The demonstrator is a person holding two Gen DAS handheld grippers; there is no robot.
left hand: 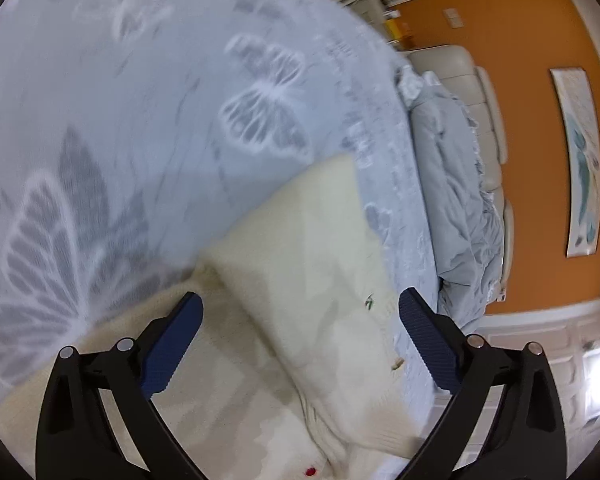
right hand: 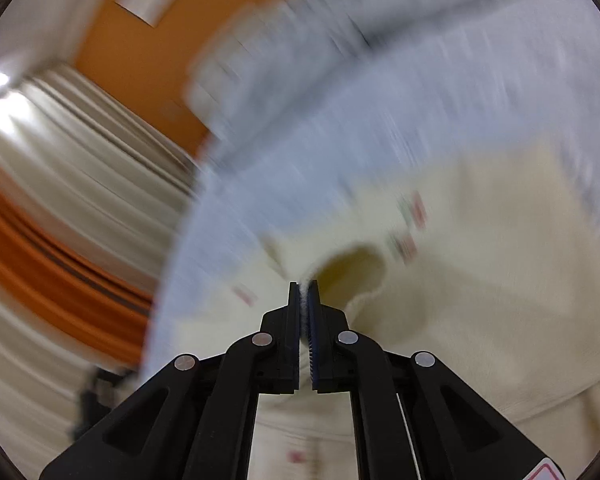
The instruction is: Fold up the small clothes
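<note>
A small cream knitted sweater [left hand: 308, 280] lies on a pale blue bedspread with butterfly prints [left hand: 148, 92]. One part is folded over the body and points away from me. My left gripper [left hand: 300, 308] is open, its blue-padded jaws apart over the sweater and holding nothing. In the right wrist view, my right gripper [right hand: 304, 292] is shut on a raised edge of the same sweater [right hand: 480, 280], near an opening in the knit. That view is blurred by motion. Small red and green motifs dot the sweater.
A crumpled pale blue duvet [left hand: 456, 184] lies at the far side of the bed against a cream padded headboard [left hand: 488, 120]. An orange wall [left hand: 540, 80] with a framed picture [left hand: 580, 160] stands behind. Cream curtains [right hand: 60, 160] hang beside the bed.
</note>
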